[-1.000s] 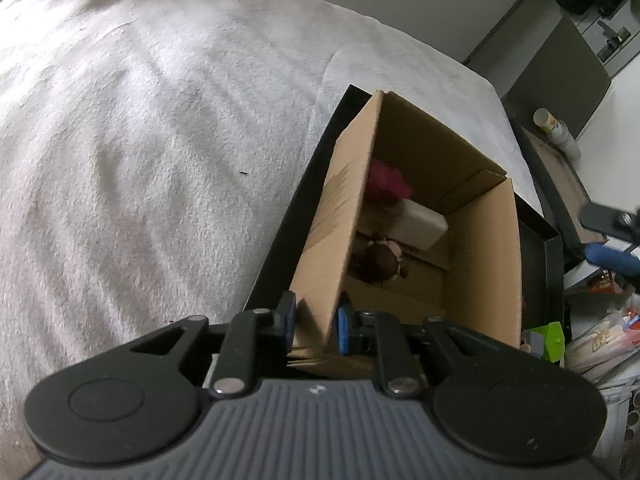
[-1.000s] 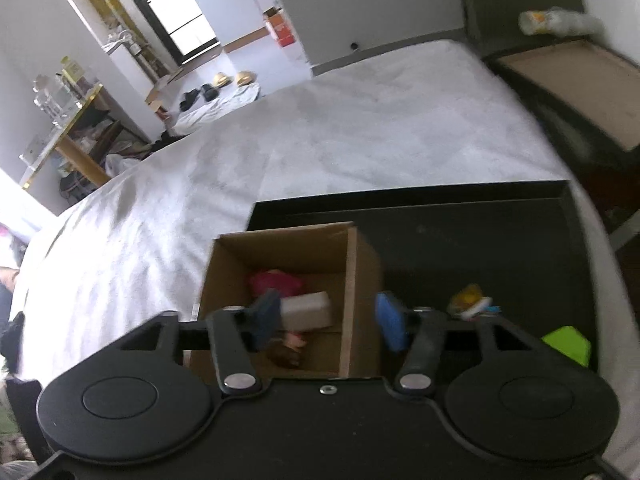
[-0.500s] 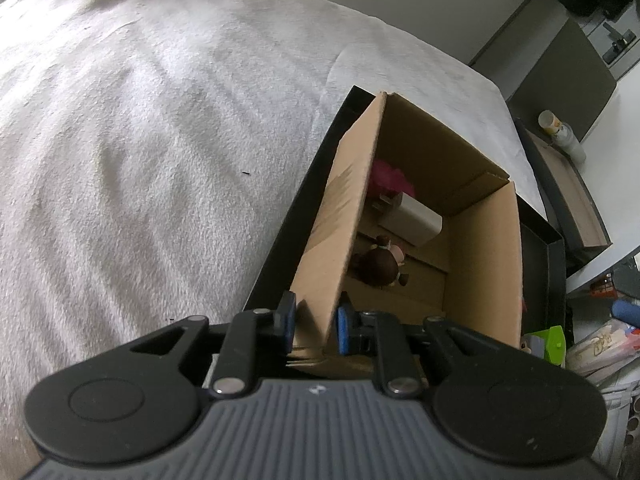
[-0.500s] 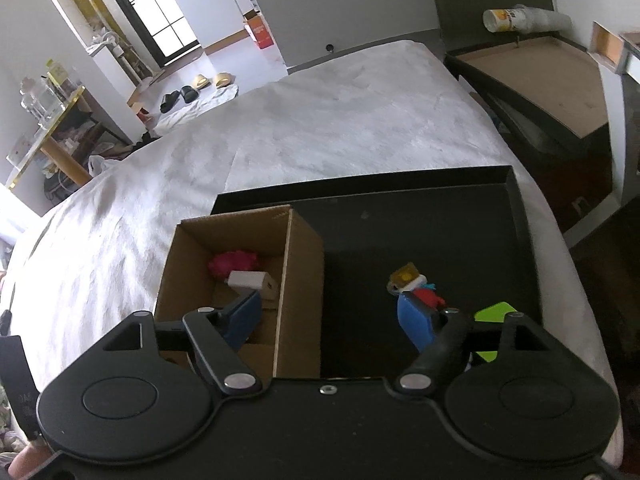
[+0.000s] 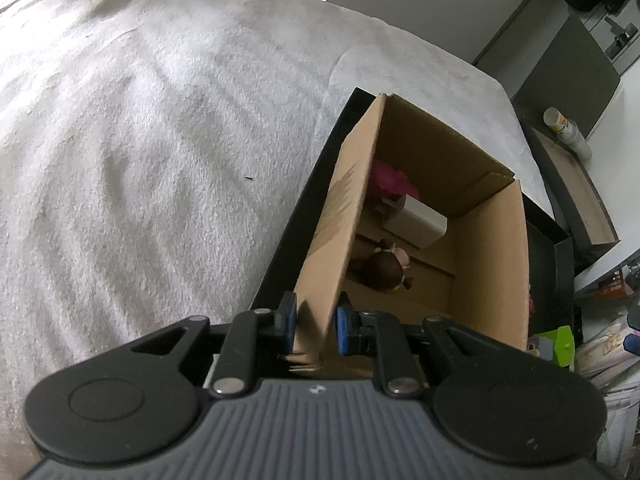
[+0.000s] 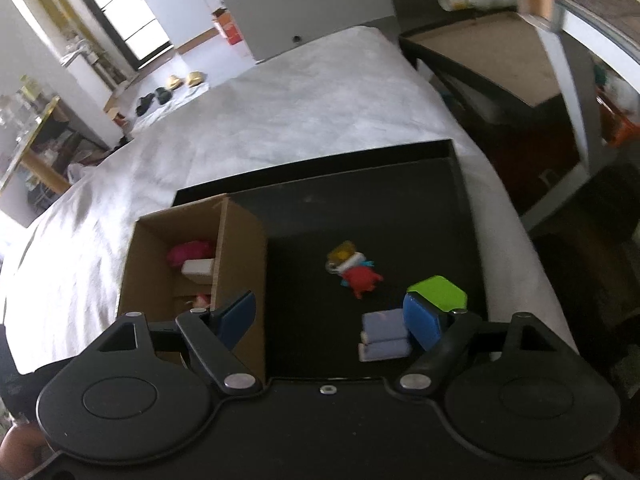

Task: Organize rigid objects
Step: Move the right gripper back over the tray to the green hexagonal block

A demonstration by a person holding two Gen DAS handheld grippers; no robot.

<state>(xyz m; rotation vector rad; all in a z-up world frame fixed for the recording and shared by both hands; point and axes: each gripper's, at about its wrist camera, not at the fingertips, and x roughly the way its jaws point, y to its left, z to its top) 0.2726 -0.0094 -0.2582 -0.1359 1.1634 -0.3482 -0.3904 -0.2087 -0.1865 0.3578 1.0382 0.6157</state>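
The left tool (image 5: pixel 314 326) is clamped on the near wall of the cardboard box (image 5: pixel 486 256), which stands at the left end of a black tray (image 6: pixel 400 208) on the bed (image 5: pixel 140 140). The right tool (image 6: pixel 334 318) hangs wide open over the tray, holding nothing. A pink toy (image 5: pixel 386 178), a white block (image 5: pixel 416 222) and a brown-haired doll (image 5: pixel 384 268) already lie in the box. A red figure (image 6: pixel 360 278), a green block (image 6: pixel 438 294) and a pale folded piece (image 6: pixel 384 334) lie loose on the tray.

The thin box wall could buckle or tear if the left grip twists. The right tool may also knock the green block, which sits close against its right finger (image 6: pixel 422 320), while reaching for another piece.

Compared with half a second ago, the right tool has swung rightward from the box toward the loose pieces and opened wider; the left grip is unchanged.
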